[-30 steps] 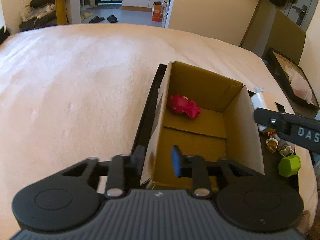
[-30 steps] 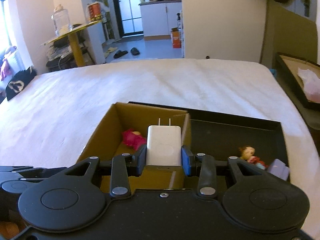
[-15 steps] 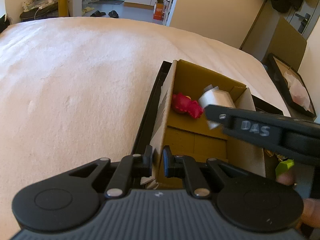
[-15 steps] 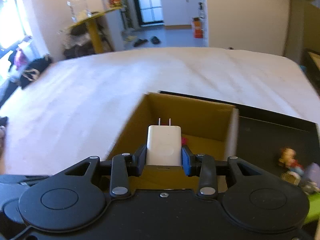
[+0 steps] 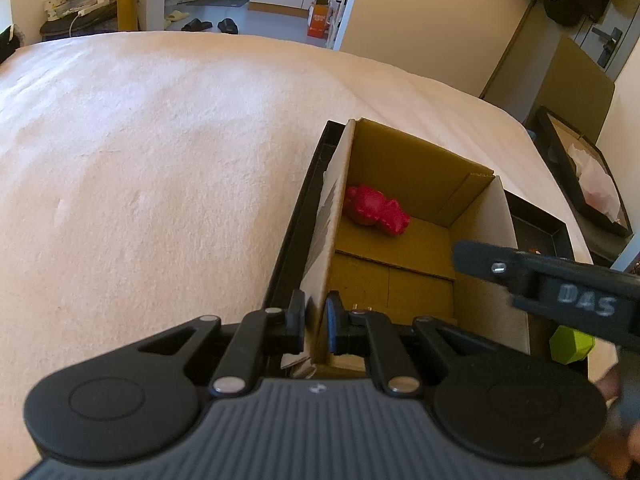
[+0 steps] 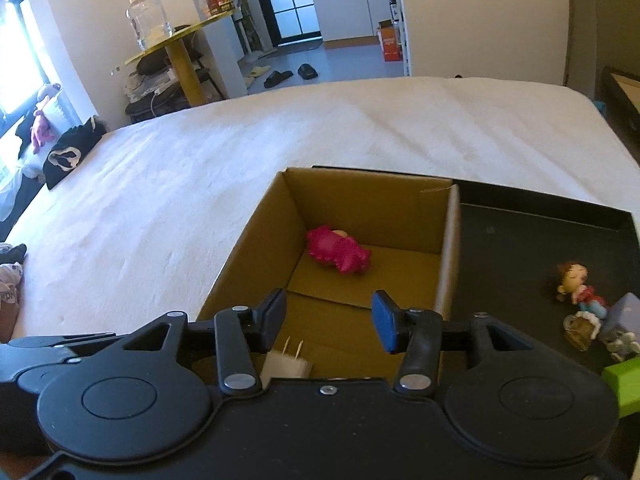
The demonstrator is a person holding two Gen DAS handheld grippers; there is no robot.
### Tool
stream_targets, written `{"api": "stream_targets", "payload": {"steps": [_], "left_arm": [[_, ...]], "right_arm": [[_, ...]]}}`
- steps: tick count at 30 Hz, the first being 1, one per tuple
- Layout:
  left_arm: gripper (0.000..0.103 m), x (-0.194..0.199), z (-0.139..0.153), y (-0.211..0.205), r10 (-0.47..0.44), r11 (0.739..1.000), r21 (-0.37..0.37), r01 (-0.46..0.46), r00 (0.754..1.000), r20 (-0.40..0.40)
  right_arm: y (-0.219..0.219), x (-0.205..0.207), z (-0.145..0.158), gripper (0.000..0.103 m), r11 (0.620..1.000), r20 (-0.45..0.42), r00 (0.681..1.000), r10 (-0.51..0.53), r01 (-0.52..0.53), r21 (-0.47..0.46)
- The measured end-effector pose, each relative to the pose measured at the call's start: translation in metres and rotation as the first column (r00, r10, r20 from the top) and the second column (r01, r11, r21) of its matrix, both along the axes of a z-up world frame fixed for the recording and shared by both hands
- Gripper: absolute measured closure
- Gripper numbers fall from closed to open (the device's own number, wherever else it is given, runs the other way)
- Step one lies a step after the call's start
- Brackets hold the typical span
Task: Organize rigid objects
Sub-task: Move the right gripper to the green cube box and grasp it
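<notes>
A brown cardboard box [image 5: 482, 236] [image 6: 450, 248] stands in a black tray [image 6: 540, 248] on the bed. A red toy figure [image 5: 376, 210] [image 6: 340, 251] lies at the box's far end. My left gripper [image 5: 315, 322] is shut on the box's near left wall. My right gripper [image 6: 330, 320] is open above the box's near end; one of its fingers [image 5: 476, 258] shows in the left wrist view. A white charger plug [image 6: 286, 362] lies on the box floor just below it, prongs up.
In the tray right of the box lie a small doll [image 6: 578, 286], other small figures [image 6: 612, 328] and a green block [image 5: 572, 344] [image 6: 622, 384]. The white bed [image 5: 160, 160] spreads left and beyond. Another dark tray [image 5: 584, 176] sits off the bed at right.
My right gripper has opened and let go of the white charger plug, which now lies in the box. My left gripper closed on the box wall and stays there.
</notes>
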State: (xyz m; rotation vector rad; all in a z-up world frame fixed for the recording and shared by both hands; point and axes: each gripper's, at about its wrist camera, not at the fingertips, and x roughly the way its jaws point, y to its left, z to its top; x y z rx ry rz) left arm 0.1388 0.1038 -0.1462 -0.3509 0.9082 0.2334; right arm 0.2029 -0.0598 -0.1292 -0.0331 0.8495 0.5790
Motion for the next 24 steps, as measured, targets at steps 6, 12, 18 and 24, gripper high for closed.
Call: {"api": "stream_targets", "payload": {"steps": [6,12,18,24], "left_arm": [[0.093,0.004,0.003,-0.002,0.001,1.0,0.01,-0.001,1.0,-0.025],[0.089,0.008,0.009,-0.006,0.002,1.0,0.032,0.0,0.999,-0.042],[0.06,0.015,0.013,-0.011,-0.003,1.0,0.024,0.005,0.996,-0.088],[0.047,0.015,0.021,-0.021,0.008,0.996,0.084,-0.001,0.996,-0.087]], "right_arm": [[-0.02,-0.002,0.014,0.055,0.999,0.019,0.999,-0.044,0.044,0.003],[-0.043,-0.001,0.018,0.055,0.995,0.014,0.995,-0.094,0.095,-0.012],[-0.07,0.002,0.013,0.05,0.987,0.013,0.988,-0.157,0.157,-0.04],[-0.097,0.003,0.004,0.039,0.974,0.007,0.976,-0.218,0.218,-0.056]]}}
